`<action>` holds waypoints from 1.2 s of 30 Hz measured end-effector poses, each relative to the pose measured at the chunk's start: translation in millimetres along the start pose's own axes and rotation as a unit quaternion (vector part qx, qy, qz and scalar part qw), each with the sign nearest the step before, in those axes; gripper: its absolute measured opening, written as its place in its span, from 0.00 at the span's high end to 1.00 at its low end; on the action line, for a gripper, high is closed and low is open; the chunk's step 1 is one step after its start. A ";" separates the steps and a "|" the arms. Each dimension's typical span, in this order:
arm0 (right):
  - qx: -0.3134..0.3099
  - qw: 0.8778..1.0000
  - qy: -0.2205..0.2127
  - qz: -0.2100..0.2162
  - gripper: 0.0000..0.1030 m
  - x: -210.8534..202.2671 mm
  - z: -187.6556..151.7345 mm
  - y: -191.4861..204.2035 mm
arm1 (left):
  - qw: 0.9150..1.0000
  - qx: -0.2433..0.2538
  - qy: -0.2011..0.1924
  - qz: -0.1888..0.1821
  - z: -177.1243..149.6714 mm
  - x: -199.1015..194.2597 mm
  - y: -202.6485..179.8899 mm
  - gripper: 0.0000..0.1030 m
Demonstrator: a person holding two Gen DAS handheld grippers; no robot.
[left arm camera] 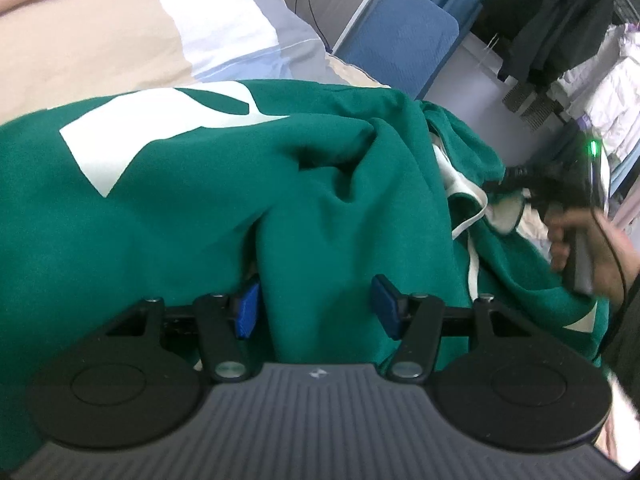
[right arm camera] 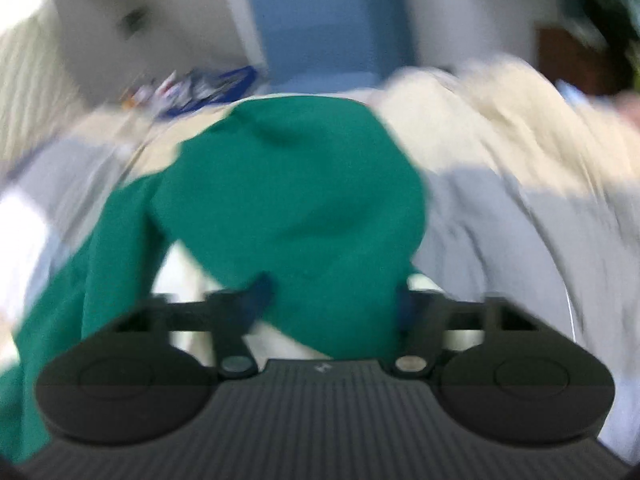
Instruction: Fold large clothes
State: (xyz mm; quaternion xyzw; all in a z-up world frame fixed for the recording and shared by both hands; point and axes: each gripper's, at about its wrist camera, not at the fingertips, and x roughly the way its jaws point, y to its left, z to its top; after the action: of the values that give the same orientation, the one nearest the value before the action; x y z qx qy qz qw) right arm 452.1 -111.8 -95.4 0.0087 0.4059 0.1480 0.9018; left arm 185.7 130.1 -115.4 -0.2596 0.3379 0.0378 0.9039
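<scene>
Only the left view shows the big green cloth top with white shapes [left arm camera: 192, 208] bunched on the striped bed cover [left arm camera: 100, 40]. The left gripper [left arm camera: 316, 306] and the right gripper [right arm camera: 332, 304] each have wide fingers with green cloth between them. Its long way is unclear.

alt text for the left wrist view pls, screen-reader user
A rumpled green garment with white markings fills the view, a thick fold of it between the wide-apart blue-padded jaws of the left gripper. It lies on beige-and-white bedding; at right, a hand holds the right gripper, dark clothes hanging behind.
</scene>
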 end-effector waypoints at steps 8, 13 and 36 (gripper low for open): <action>-0.092 0.989 -0.105 -0.058 0.79 -1.9 126.5 43.1 | 1.000 0.015 -0.004 0.008 1.4 11.4 -2.3 0.39; -0.087 0.976 -0.174 -0.101 0.79 21.9 192.8 42.6 | 1.000 0.002 -0.008 0.013 7.6 21.5 7.9 0.39; 0.045 0.995 -0.085 -0.036 0.39 -141.1 -8.5 -38.9 | 0.995 0.060 -0.057 0.059 25.1 -22.5 -2.8 0.38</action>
State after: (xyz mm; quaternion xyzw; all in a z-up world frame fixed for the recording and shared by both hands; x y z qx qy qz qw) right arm 367.6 -188.6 -3.5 0.0478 0.3338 0.0960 0.9365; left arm 183.9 142.5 -83.9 -0.1819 0.3023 0.0849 0.9318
